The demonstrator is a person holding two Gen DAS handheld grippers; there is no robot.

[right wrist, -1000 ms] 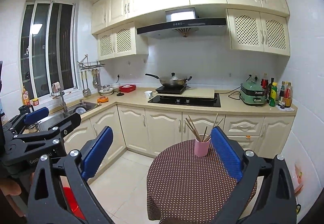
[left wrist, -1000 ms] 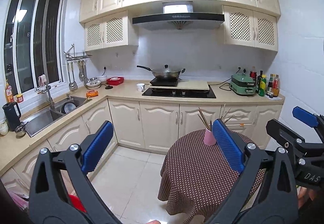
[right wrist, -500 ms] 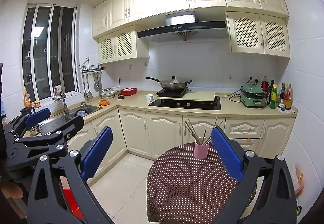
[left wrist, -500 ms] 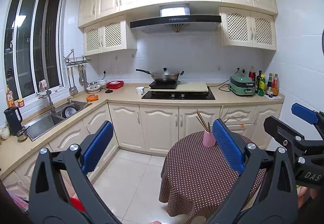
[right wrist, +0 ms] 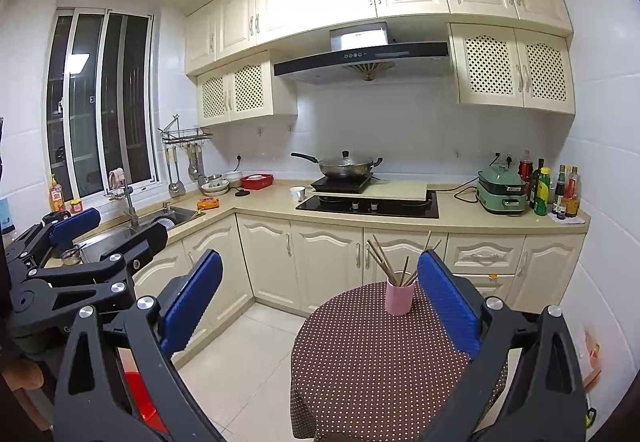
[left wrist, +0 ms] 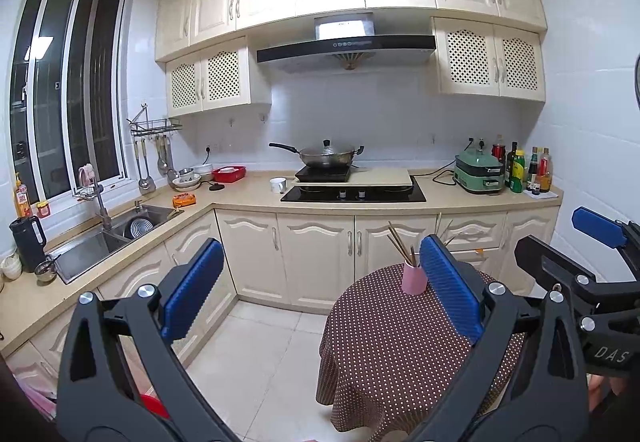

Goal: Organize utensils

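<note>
A pink cup (left wrist: 414,278) (right wrist: 398,297) holding several brown chopsticks (right wrist: 382,260) stands at the far side of a round table with a brown dotted cloth (left wrist: 392,338) (right wrist: 368,354). My left gripper (left wrist: 320,282) is open, held well short of the cup with nothing between its blue pads. My right gripper (right wrist: 320,288) is open too, empty, and also short of the cup. In the left wrist view the right gripper (left wrist: 576,242) shows at the right edge. In the right wrist view the left gripper (right wrist: 104,226) shows at the left edge.
An L-shaped kitchen counter (left wrist: 240,194) runs behind the table, with a sink (left wrist: 100,238), a hob with a wok (left wrist: 328,158), a green cooker (left wrist: 478,170) and bottles (left wrist: 528,170). Ladles (left wrist: 144,166) hang on a wall rack. Tiled floor (left wrist: 256,346) lies left of the table.
Both views have tilted up slightly and drifted, so the table and cup sit a little lower in frame. Both grippers stay open and empty.
</note>
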